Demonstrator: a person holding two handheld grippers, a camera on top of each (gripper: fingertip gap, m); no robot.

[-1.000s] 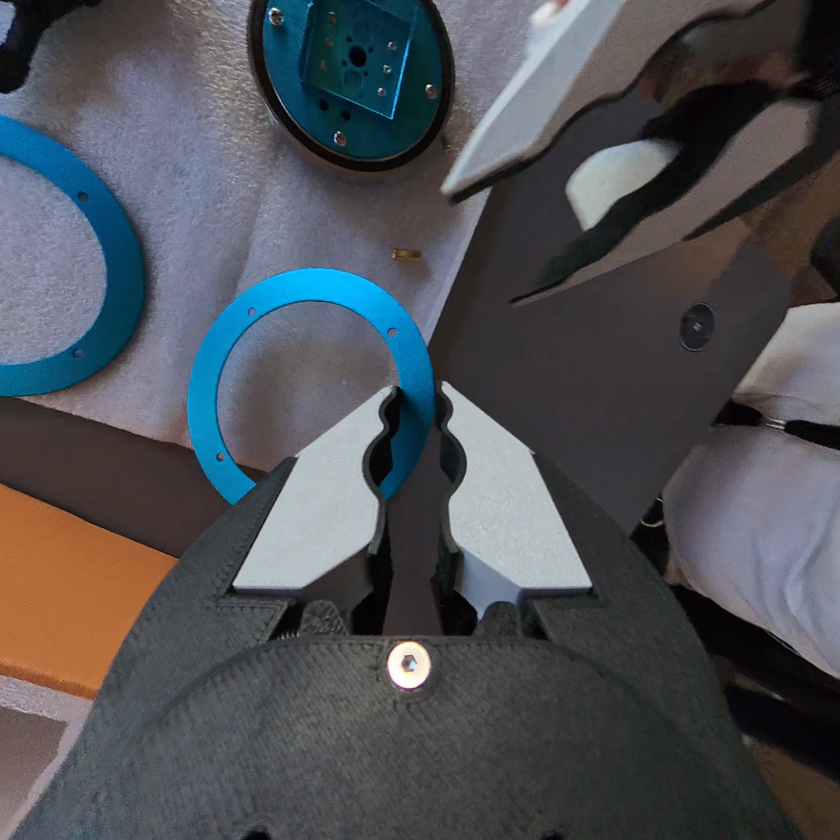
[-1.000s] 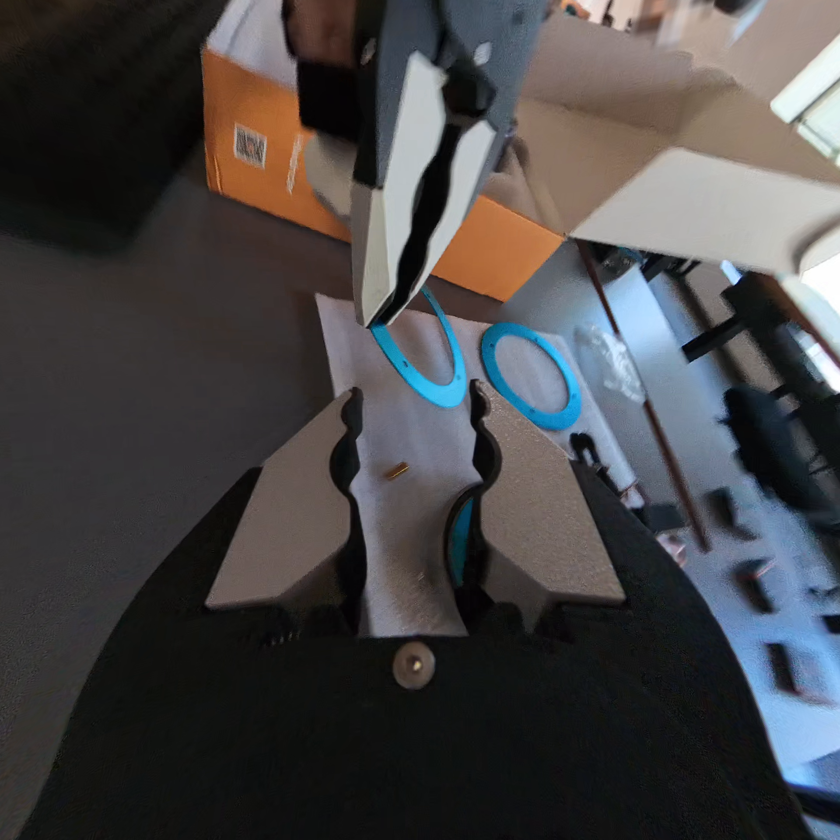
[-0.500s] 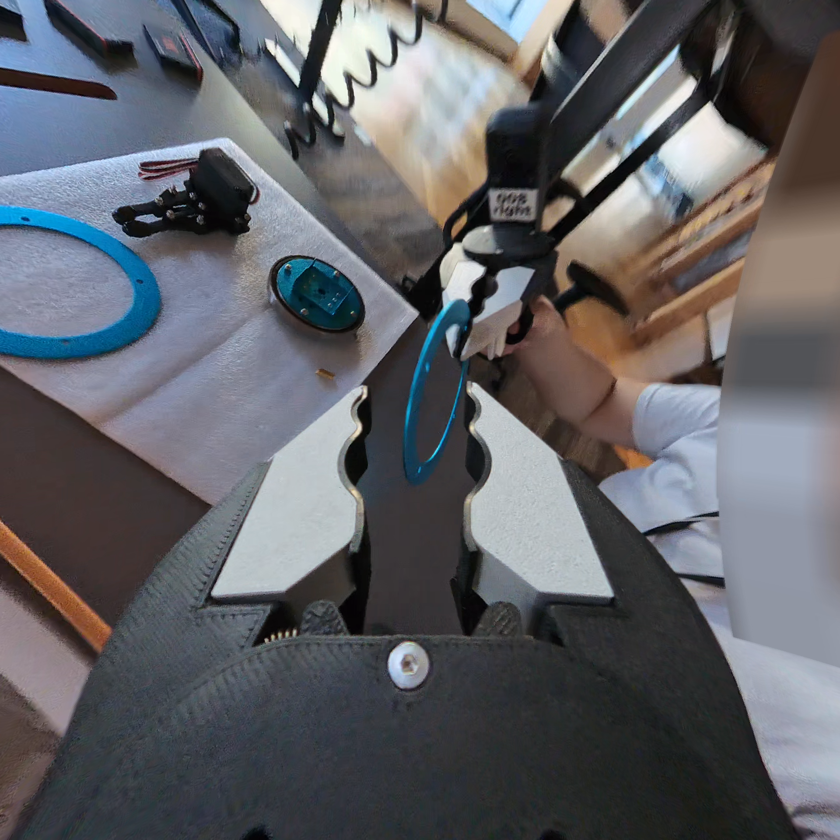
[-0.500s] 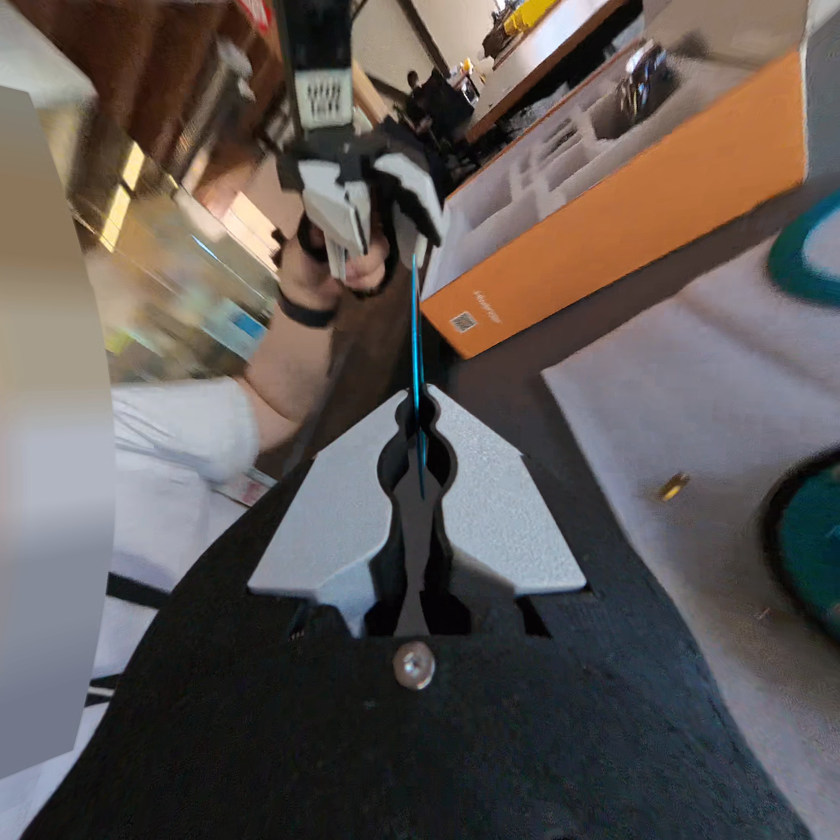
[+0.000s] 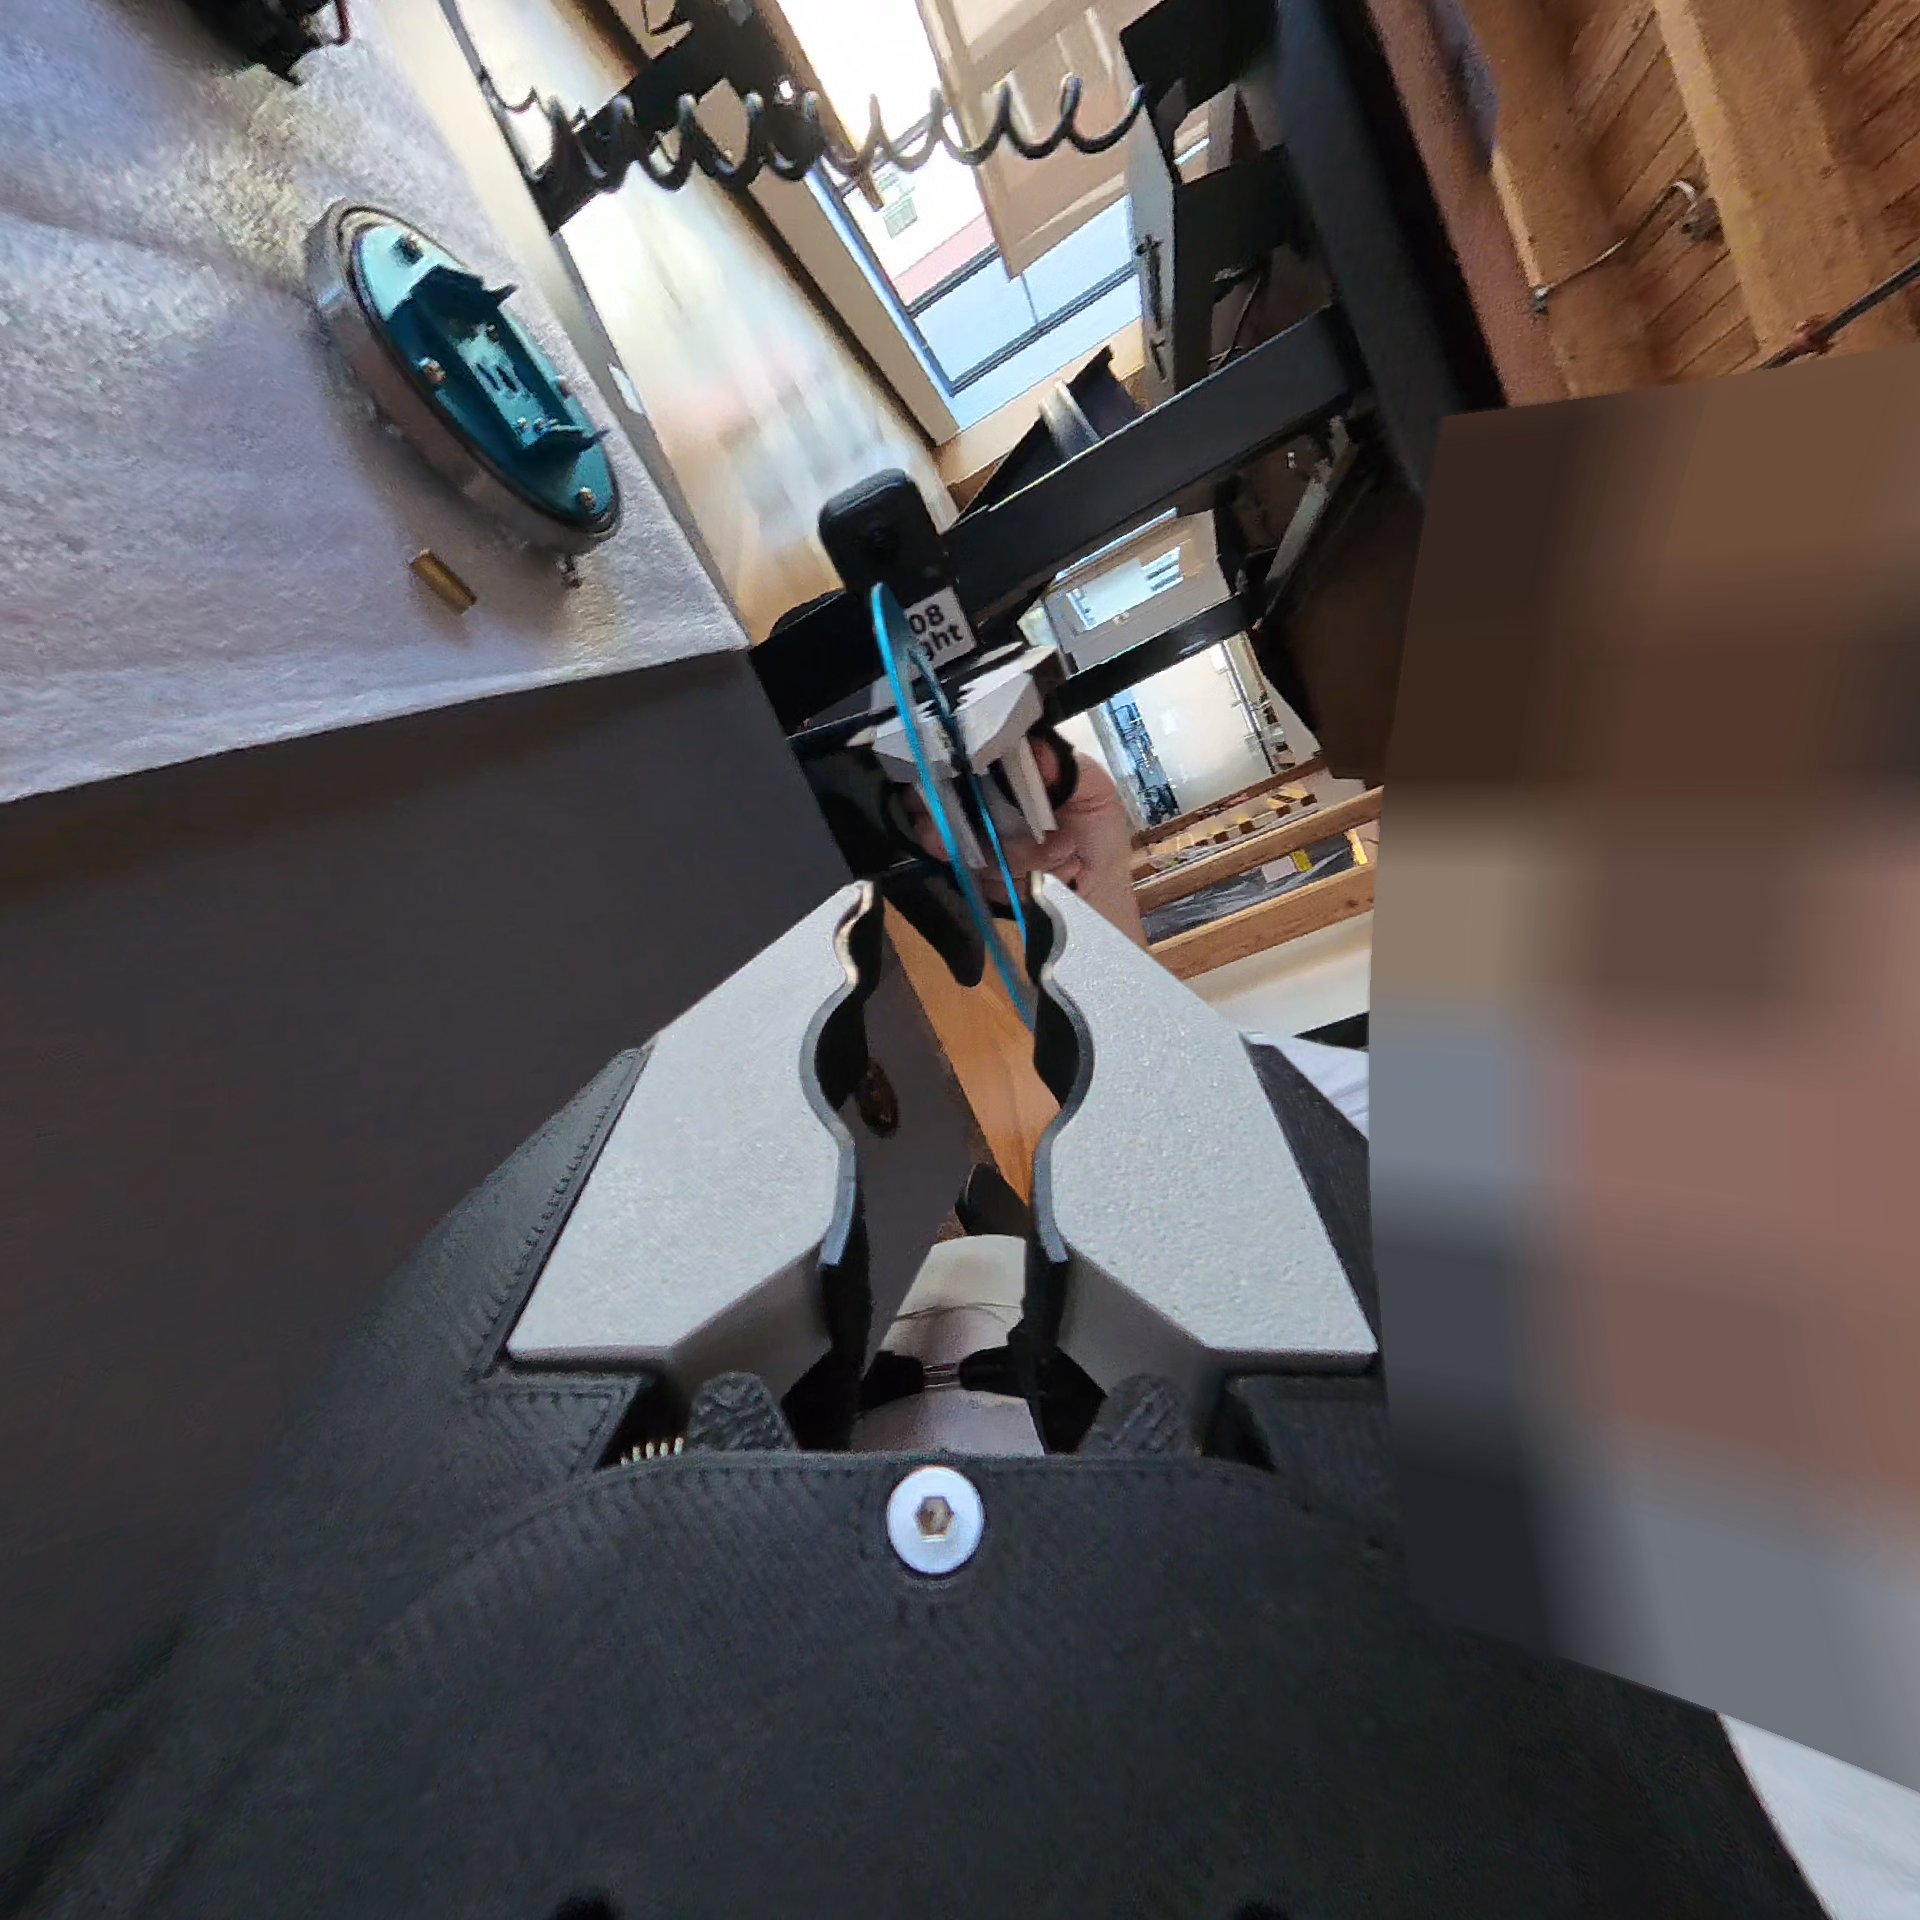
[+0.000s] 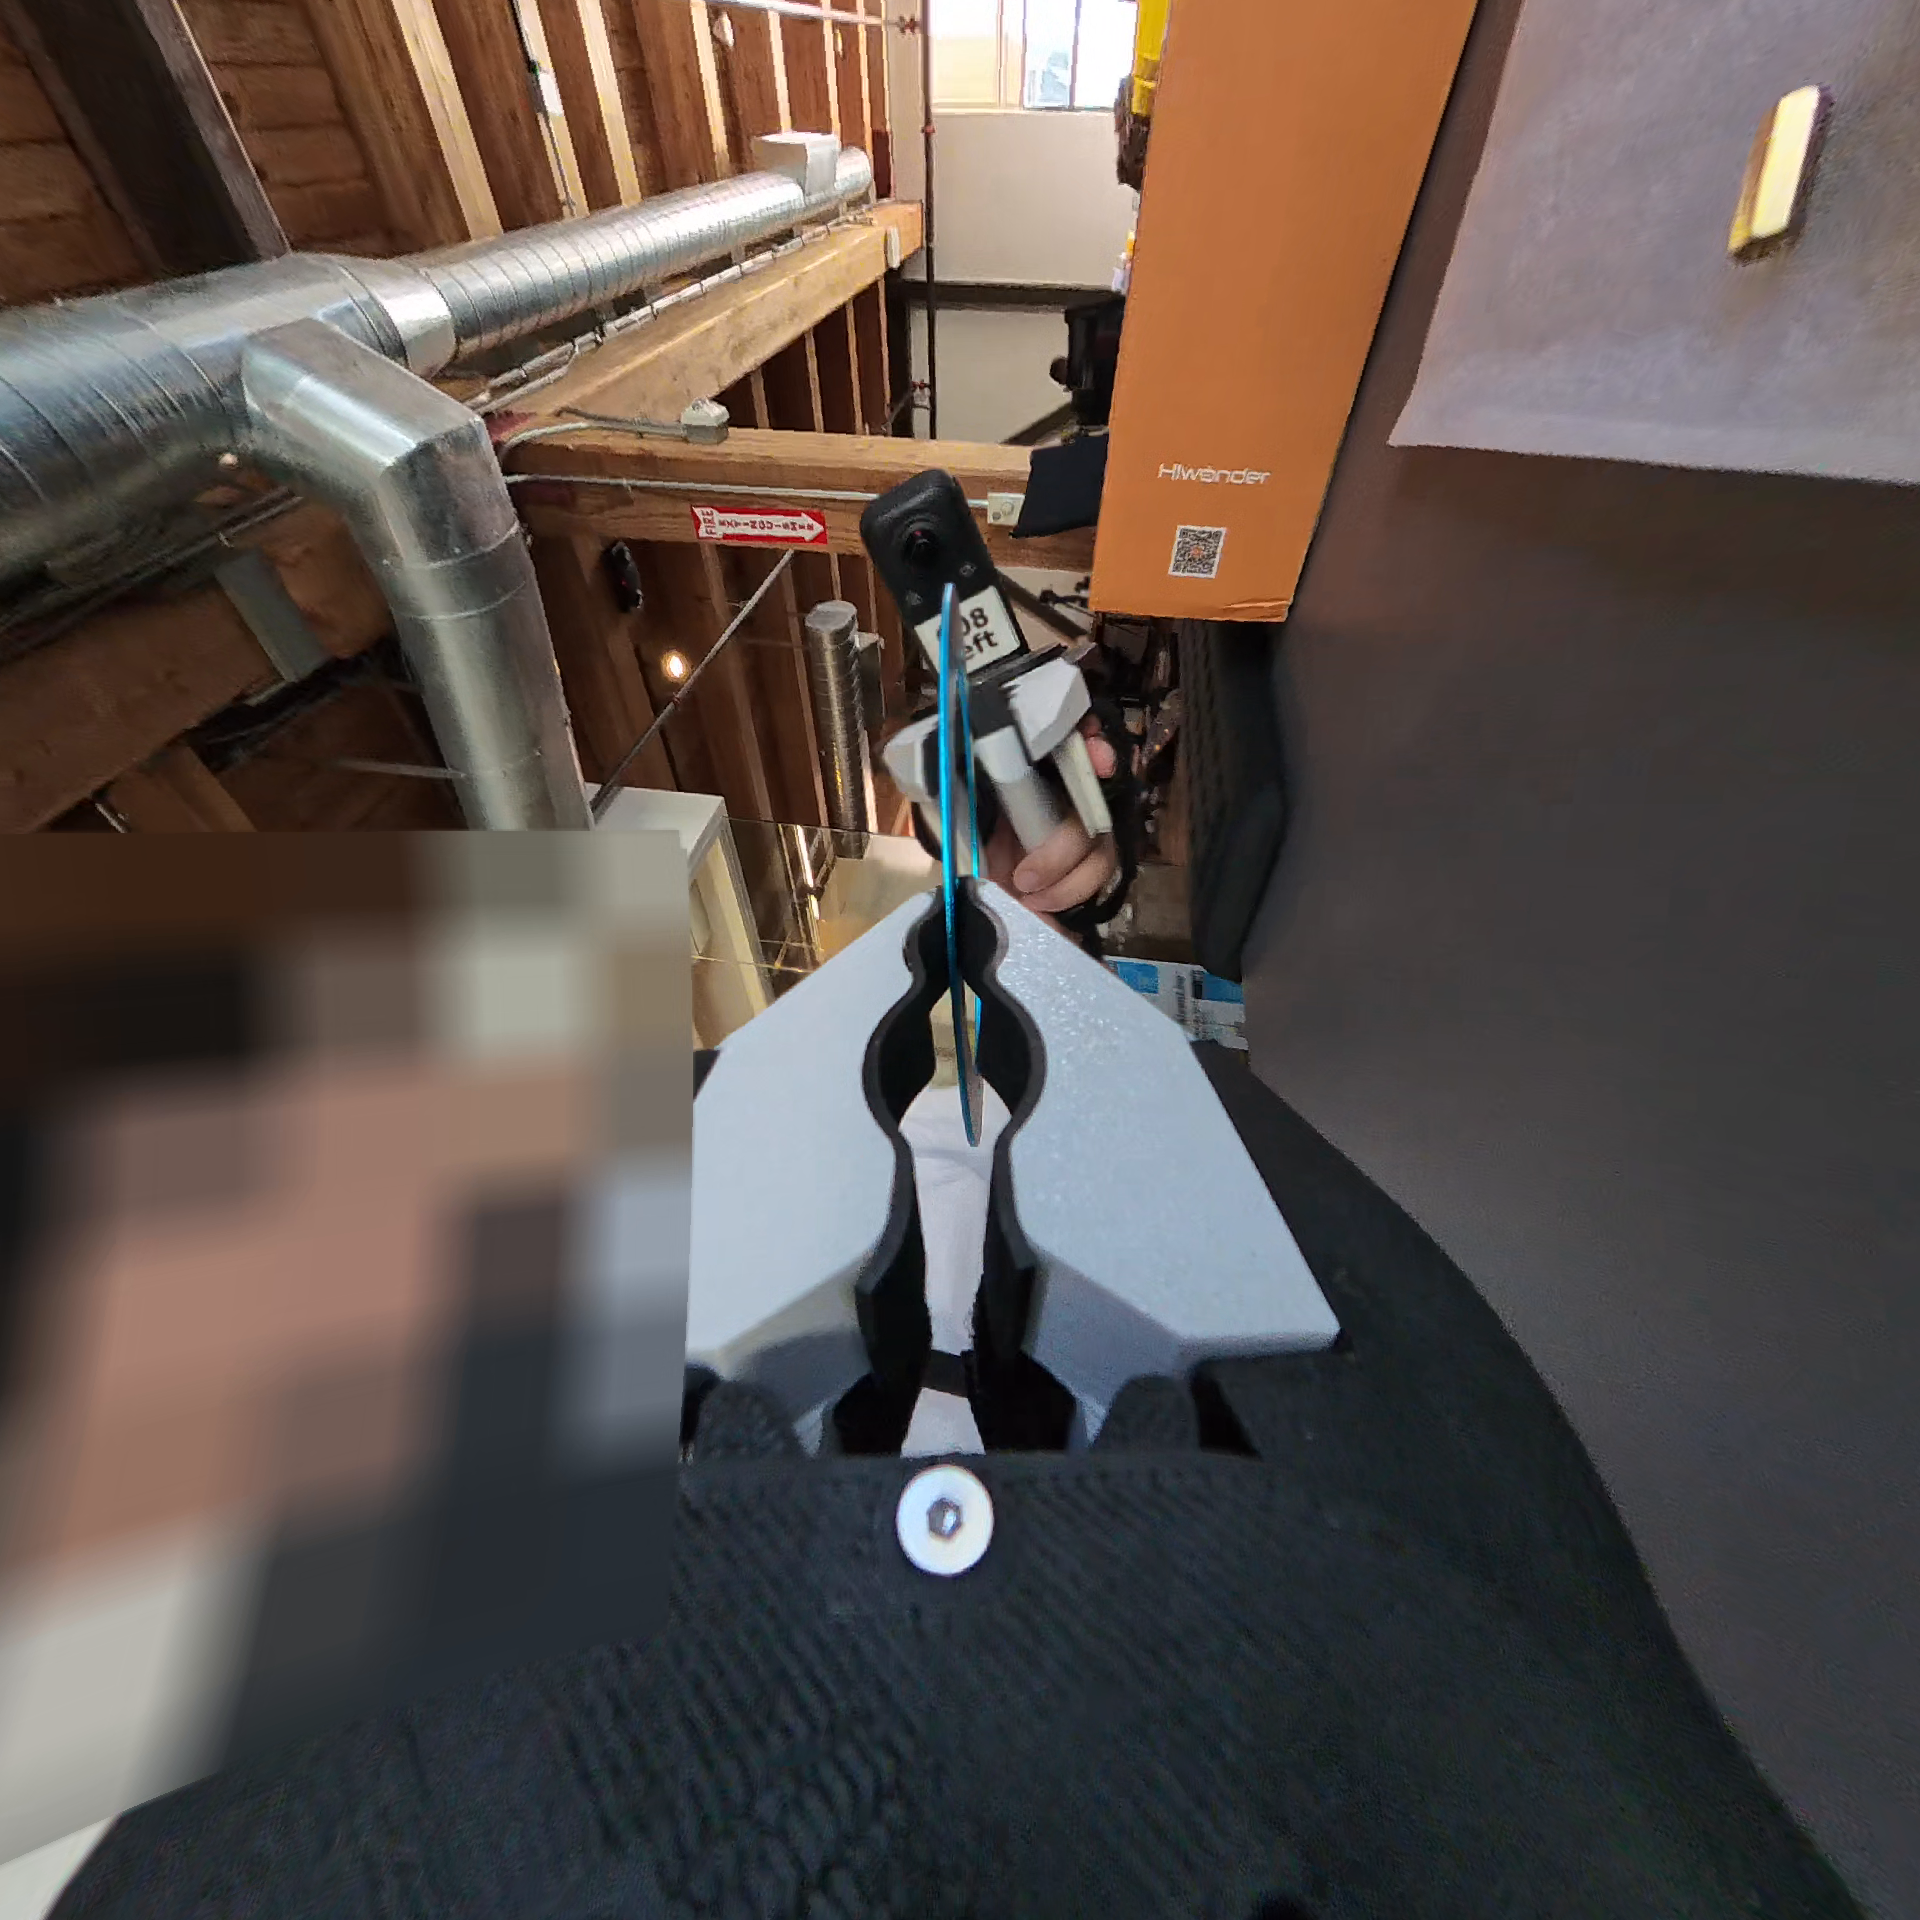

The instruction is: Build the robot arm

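Right gripper (image 6: 954, 914): jaws nearly together, clenched at the very tips on the rim of a thin blue ring (image 6: 940, 748), held up in the air edge-on, well clear of the dark table (image 6: 1558, 935). Left gripper (image 5: 951, 909): released, fingers apart, pointing back at the right one, with the far edge of the ring lying in the gap close along one finger; cannot tell whether touching.

Possible trouble, as a judgement: a grip by the tips alone on such a thin, smooth rim, so a risk of the ring pivoting or slipping out if nudged by the open fingers, or of tilting away if pinched off-centre. Below, a hard tabletop and its edge, so a dropped ring likely to roll off out of reach.

Farther out on the white foam sheet (image 5: 156, 520): a round teal-faced disc assembly (image 5: 468, 384) and a small brass standoff (image 5: 442, 582) just beside it. Beyond, an orange box (image 6: 1247, 312).

Hard to make out: the ring's face and holes, seen only as a sliver; the exact contact patch inside the right jaws; most of the foam sheet, cut off by the frame.
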